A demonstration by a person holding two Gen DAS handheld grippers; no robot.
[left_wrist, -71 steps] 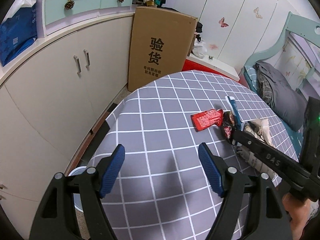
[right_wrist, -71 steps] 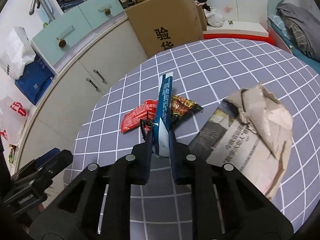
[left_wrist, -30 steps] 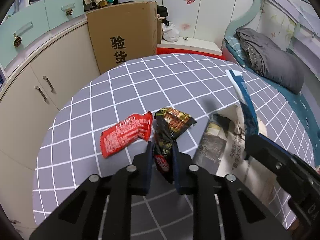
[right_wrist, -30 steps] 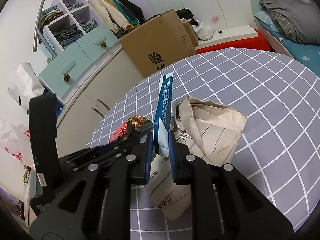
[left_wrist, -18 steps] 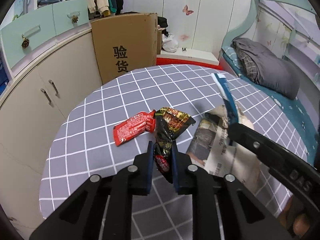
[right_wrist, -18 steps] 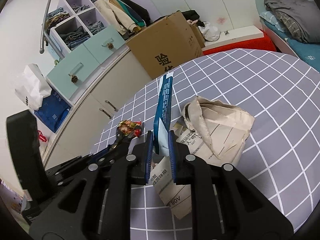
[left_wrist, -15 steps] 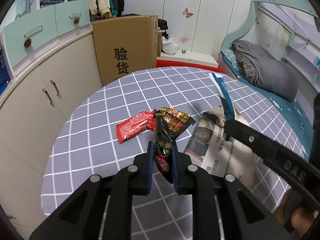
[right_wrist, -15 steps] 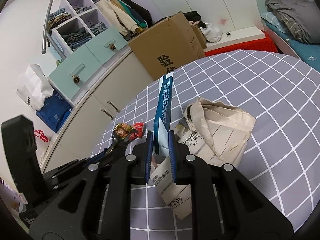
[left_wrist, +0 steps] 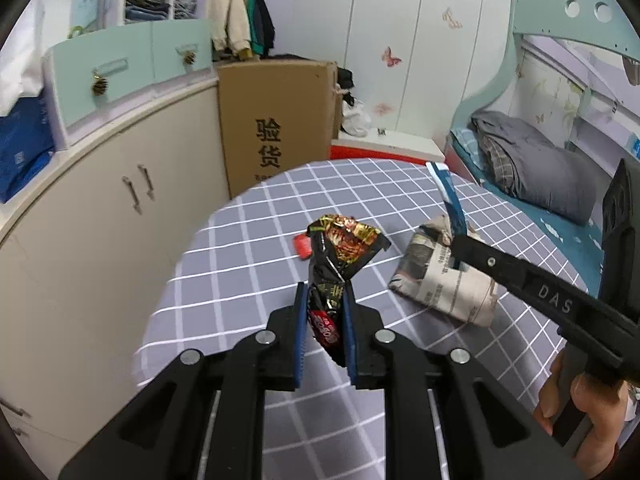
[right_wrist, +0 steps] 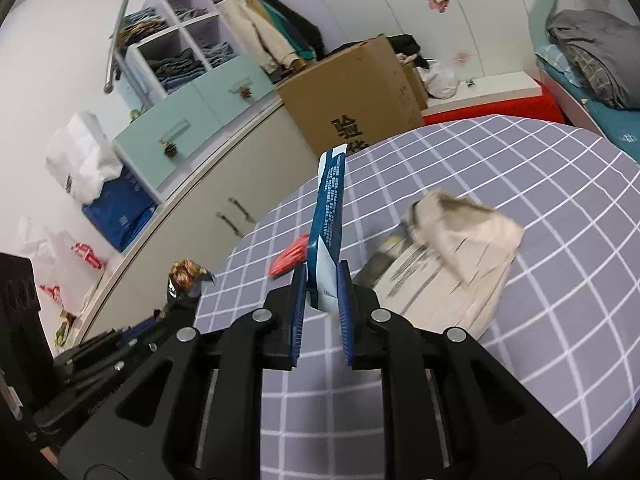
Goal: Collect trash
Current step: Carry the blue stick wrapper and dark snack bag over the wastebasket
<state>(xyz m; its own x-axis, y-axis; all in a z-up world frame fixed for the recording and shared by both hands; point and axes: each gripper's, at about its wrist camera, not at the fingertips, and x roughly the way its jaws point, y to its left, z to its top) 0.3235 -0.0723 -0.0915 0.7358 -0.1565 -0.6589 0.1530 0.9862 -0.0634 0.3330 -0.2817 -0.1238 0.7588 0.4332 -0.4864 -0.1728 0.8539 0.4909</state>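
red wrapper (left_wrist: 303, 245) behind held black wrapper (left_wrist: 340, 248) | newspaper (left_wrist: 440, 280) beside

A round table (left_wrist: 248, 240) in grey checked cloth bears a crumpled newspaper (left_wrist: 444, 284) and a red wrapper (left_wrist: 303, 244).

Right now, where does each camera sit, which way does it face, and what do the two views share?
Left wrist: sits on the left hand-held gripper, looking along its fingers over the checked table; shows those fingers shut on the dark snack wrapper, plus the right tool and the person's hand.
Right wrist: sits on the right hand-held gripper, facing the cabinets; shows its fingers shut on the blue wrapper.
Shared: table, crumpled newspaper, red wrapper, cardboard box.
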